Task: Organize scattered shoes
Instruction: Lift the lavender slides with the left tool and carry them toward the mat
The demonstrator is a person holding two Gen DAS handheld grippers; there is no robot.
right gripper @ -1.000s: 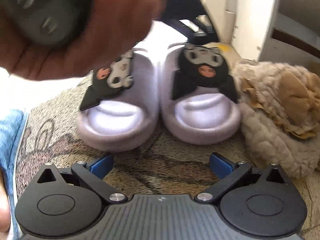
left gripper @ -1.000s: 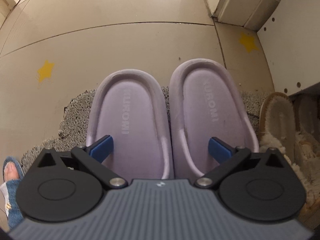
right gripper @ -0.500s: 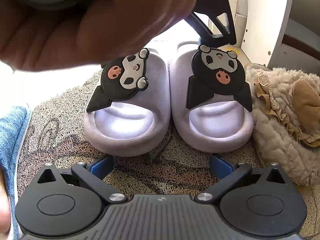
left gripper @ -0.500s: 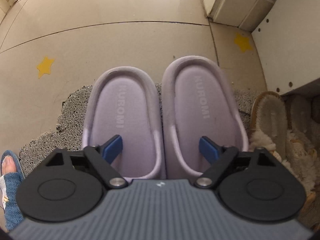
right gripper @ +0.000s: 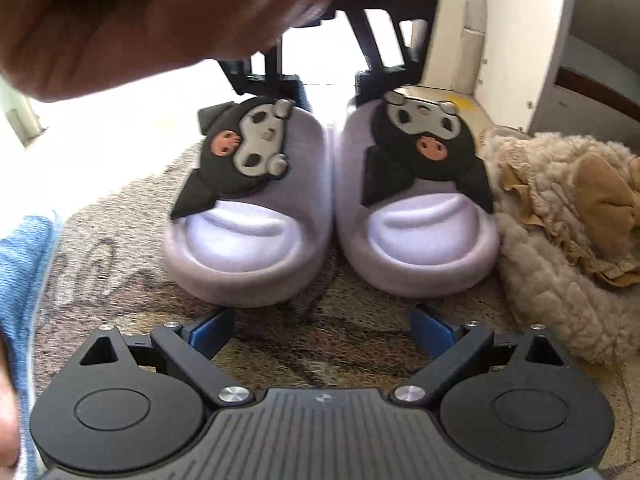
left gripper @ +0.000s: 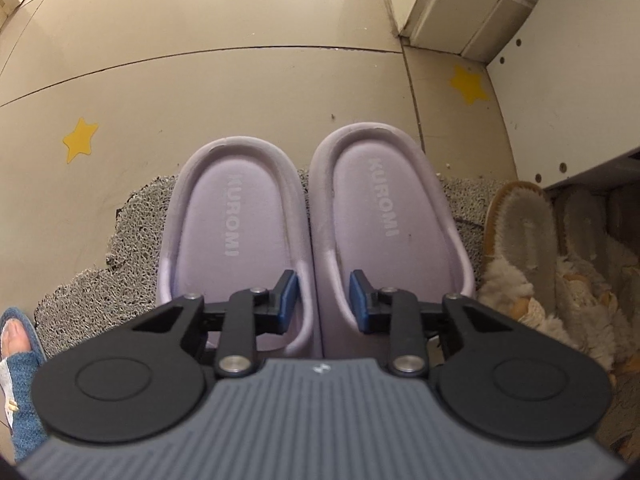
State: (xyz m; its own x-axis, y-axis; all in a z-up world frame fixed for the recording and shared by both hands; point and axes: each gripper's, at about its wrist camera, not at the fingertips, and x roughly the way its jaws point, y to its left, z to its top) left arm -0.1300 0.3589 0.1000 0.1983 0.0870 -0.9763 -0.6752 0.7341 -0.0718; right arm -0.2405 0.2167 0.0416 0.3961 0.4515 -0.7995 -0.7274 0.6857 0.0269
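Note:
Two lilac slippers, the left and the right, stand side by side on a grey mat. My left gripper points down at them with one blue pad inside each slipper. Its jaws are closing, and the pads press on the two inner walls between them. The right wrist view shows the same pair from the toes, each with a black cartoon figure on top. There the left gripper hangs behind them under a hand. My right gripper is open over the mat, closing slightly, with nothing between its fingers.
Fluffy beige slippers lie right of the lilac pair, partly under a white cabinet. A foot in a blue slipper stands at the left edge. Tiled floor with yellow star stickers lies beyond the mat.
The left gripper's jaws have come in from wide apart to pinch the slippers' two inner walls. The right gripper has stayed where it was.

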